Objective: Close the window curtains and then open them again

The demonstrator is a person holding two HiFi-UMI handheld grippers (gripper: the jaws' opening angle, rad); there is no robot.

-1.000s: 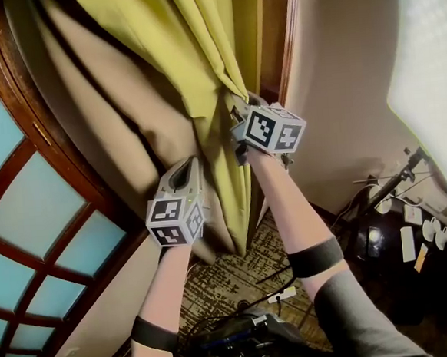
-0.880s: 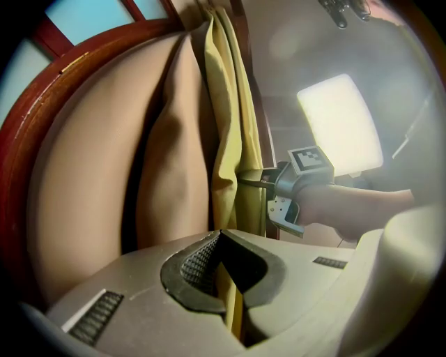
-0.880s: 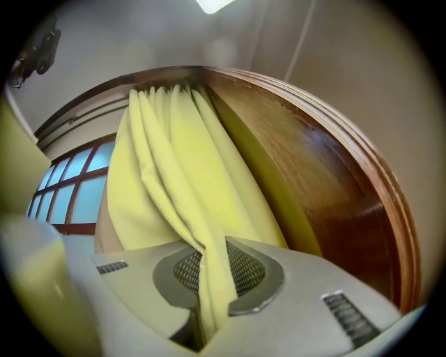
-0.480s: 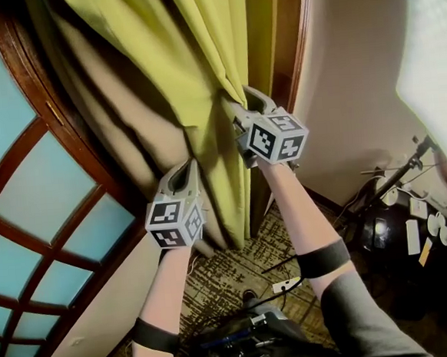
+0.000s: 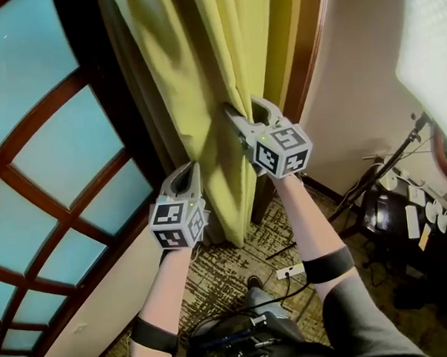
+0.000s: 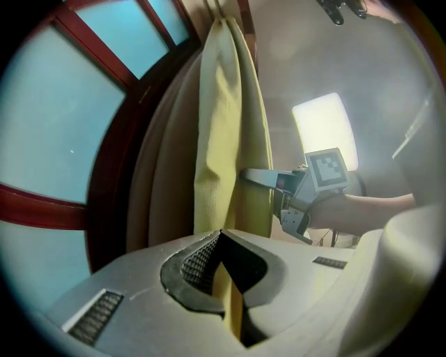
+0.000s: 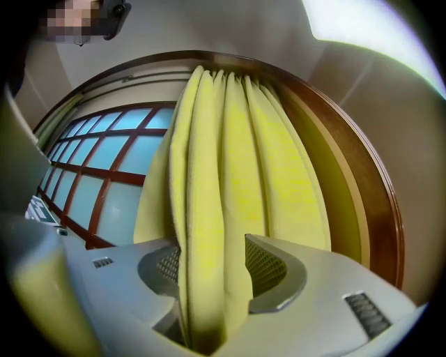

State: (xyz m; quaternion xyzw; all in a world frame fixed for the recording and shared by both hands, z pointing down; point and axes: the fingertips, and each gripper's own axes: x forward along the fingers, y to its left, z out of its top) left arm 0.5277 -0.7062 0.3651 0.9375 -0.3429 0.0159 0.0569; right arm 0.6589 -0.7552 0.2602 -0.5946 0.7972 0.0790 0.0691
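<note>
Left tongs point(image 6: 221, 244) clamped shut on thin edge of yellow curtain point(image 5: 199, 60), low on the drape. Right tongs point(image 7: 209, 268) further up same curtain. Their jaws have just been opening and now stand apart, thick fold of cloth between them, right pad clear of it. Curtain bunched in narrow folds at right edge of window point(image 5: 51, 141), against brown wooden frame point(image 5: 314, 43). Rest of window to its left uncovered. Patterned carpet point(image 5: 223, 270) below my arms.
</note>
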